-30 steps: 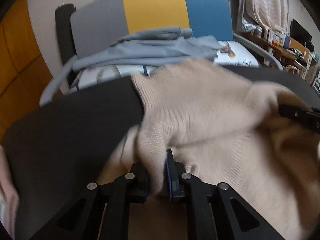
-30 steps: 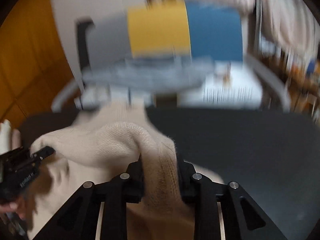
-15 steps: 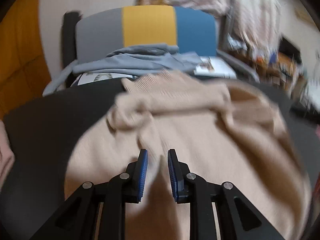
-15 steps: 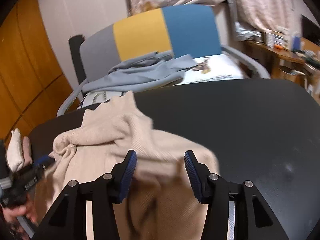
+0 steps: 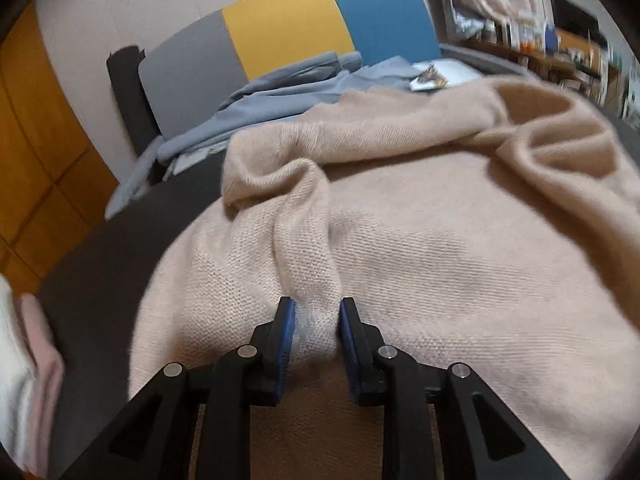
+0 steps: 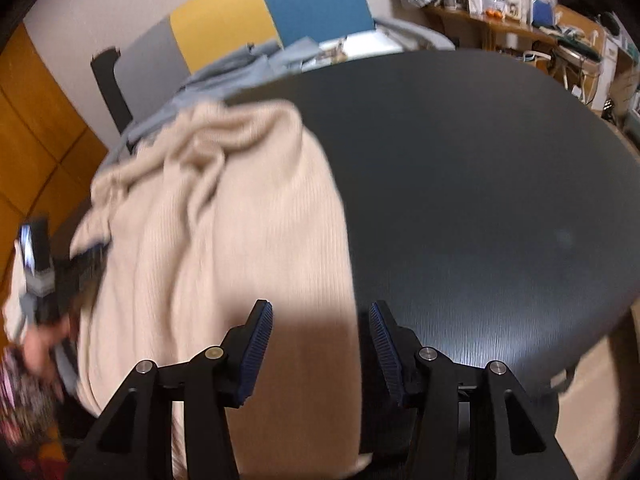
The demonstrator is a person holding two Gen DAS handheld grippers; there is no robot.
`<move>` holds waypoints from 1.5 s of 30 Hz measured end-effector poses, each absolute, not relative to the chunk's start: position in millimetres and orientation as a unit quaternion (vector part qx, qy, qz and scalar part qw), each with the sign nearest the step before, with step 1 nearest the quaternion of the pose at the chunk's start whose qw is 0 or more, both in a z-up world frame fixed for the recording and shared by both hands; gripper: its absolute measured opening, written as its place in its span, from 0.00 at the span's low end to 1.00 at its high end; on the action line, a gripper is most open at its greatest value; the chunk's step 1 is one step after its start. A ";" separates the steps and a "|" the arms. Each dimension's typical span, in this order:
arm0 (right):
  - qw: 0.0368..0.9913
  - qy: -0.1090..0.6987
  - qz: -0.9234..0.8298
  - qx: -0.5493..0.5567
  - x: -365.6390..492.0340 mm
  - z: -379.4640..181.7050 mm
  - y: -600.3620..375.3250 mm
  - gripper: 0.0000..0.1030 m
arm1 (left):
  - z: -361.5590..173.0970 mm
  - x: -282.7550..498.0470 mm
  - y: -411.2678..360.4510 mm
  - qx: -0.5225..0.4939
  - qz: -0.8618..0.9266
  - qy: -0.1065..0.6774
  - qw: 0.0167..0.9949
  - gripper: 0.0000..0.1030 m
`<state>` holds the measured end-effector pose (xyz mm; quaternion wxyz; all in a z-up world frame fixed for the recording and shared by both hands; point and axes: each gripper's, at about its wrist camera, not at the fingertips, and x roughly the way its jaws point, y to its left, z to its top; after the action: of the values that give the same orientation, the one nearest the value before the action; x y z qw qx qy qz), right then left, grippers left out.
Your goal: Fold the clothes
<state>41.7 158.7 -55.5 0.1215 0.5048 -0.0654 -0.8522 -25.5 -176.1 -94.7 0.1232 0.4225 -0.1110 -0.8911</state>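
The beige sweater (image 5: 420,248) lies spread on the dark round surface (image 6: 480,184), bunched and rumpled at its far end near the chair (image 5: 288,36), where grey clothes (image 5: 280,92) are heaped. Left tongs (image 5: 316,320) sit low over the near part of the knit, a raised ridge of fabric standing between the blue pads; the jaws are opening, and the pads look just clear of that ridge rather than pinching it. Right tongs (image 6: 320,340) hang apart over the sweater's right edge, nothing clamped, one pad over the knit and the other over bare surface. The sweater's long axis runs away from both tongs toward the chair. Left is the nearer one, right over the body; right stands at the side hem. My read: the next fold takes that right edge across to the left.
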 end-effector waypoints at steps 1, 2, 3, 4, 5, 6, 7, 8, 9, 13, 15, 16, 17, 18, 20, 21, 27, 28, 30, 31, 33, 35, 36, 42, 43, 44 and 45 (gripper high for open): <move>0.121 -0.056 -0.849 0.511 48.3 -59.6 157.8 0.50 | -96.6 -27.9 -174.2 0.422 -0.889 -0.126 0.125 0.25; 0.123 -0.043 -0.848 0.514 54.2 -63.6 155.2 0.51 | -98.5 -27.9 -169.7 0.420 -0.887 -0.142 0.132 0.25; 0.126 -0.026 -0.848 0.514 59.7 -66.9 152.2 0.51 | -100.4 -27.8 -165.2 0.417 -0.884 -0.159 0.138 0.25; 0.129 0.000 -0.855 0.502 63.9 -68.3 148.2 0.51 | -102.3 -27.7 -160.8 0.414 -0.881 -0.175 0.144 0.25; 0.131 0.025 -0.861 0.491 67.3 -69.6 144.4 0.50 | -104.1 -27.5 -156.5 0.412 -0.878 -0.191 0.150 0.25; 0.131 0.038 -0.866 0.481 67.6 -70.1 141.4 0.40 | -105.0 -26.9 -153.8 0.410 -0.876 -0.200 0.155 0.25; 0.137 0.041 -0.869 0.474 66.0 -69.7 139.3 0.27 | -105.1 -26.6 -153.5 0.409 -0.876 -0.202 0.156 0.25; 0.144 0.041 -0.870 0.471 62.8 -69.1 137.9 0.22 | -104.4 -25.9 -155.5 0.410 -0.878 -0.196 0.153 0.25; 0.146 0.047 -0.870 0.468 58.8 -67.7 137.1 0.14 | -103.6 -25.3 -157.5 0.411 -0.879 -0.189 0.150 0.25; 0.126 0.094 -0.878 0.452 32.6 -57.1 149.7 0.09 | -102.0 -23.8 -162.4 0.410 -0.884 -0.172 0.142 0.25; 0.108 0.116 -0.882 0.445 12.7 -52.8 165.5 0.09 | -102.7 -23.0 -160.3 0.409 -0.884 -0.176 0.145 0.25; 0.098 0.125 -0.882 0.444 2.6 -52.4 171.6 0.09 | -102.7 -22.7 -160.2 0.408 -0.884 -0.176 0.145 0.25; 0.089 0.132 -0.881 0.445 -7.4 -52.1 178.5 0.09 | -102.7 -22.5 -160.3 0.408 -0.884 -0.175 0.144 0.25; 0.082 0.135 -0.881 0.447 -17.2 -52.3 187.7 0.09 | -102.3 -22.6 -161.4 0.408 -0.885 -0.171 0.142 0.25; 0.067 0.145 -0.879 0.450 -38.9 -53.6 206.2 0.09 | -101.7 -22.3 -162.4 0.409 -0.887 -0.163 0.138 0.25; 0.059 0.154 -0.877 0.450 -49.1 -55.6 214.4 0.09 | -101.5 -22.0 -162.9 0.409 -0.888 -0.160 0.137 0.25; 0.042 0.151 -0.881 0.446 -105.9 -66.3 249.8 0.11 | -101.0 -21.9 -171.8 0.409 -0.889 -0.159 0.132 0.26; 0.049 0.127 -0.882 0.451 -112.5 -64.5 257.7 0.16 | -101.4 -21.3 -166.8 0.409 -0.889 -0.158 0.133 0.26; 0.038 0.085 -0.895 0.437 -108.3 -47.4 273.1 0.30 | -101.1 -21.0 -166.8 0.409 -0.889 -0.155 0.132 0.26; 0.031 0.064 -0.902 0.426 -101.1 -37.4 280.8 0.43 | -100.9 -21.0 -166.8 0.409 -0.889 -0.155 0.132 0.26; 0.024 0.016 -0.913 0.406 -76.4 -19.7 297.2 0.51 | -100.9 -20.9 -162.9 0.412 -0.888 -0.155 0.133 0.25; 0.025 -0.011 -0.912 0.408 -52.7 -12.6 307.4 0.50 | -98.6 -22.0 -157.2 0.420 -0.884 -0.161 0.130 0.23; 0.032 -0.012 -0.907 0.420 -41.3 -14.8 306.2 0.46 | -95.7 -22.2 -154.2 0.420 -0.884 -0.164 0.123 0.21; 0.046 0.020 -0.864 0.502 -7.7 -59.1 283.4 0.39 | -68.7 4.9 -116.1 0.386 -0.912 -0.135 0.031 0.23; 0.041 0.033 -0.862 0.503 -8.9 -65.7 282.0 0.34 | -71.4 7.8 -110.3 0.392 -0.910 -0.133 0.020 0.23; 0.036 0.047 -0.863 0.502 -10.9 -70.5 281.7 0.32 | -76.8 10.5 -104.2 0.396 -0.908 -0.134 0.017 0.23; 0.024 0.063 -0.867 0.494 -17.2 -70.7 286.2 0.28 | -82.2 13.3 -98.2 0.400 -0.907 -0.135 0.015 0.24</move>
<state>-17.2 286.2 -70.7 0.0244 0.4940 0.0630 -0.8668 13.3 -98.2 -82.2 0.0149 0.3998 -0.1349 -0.9065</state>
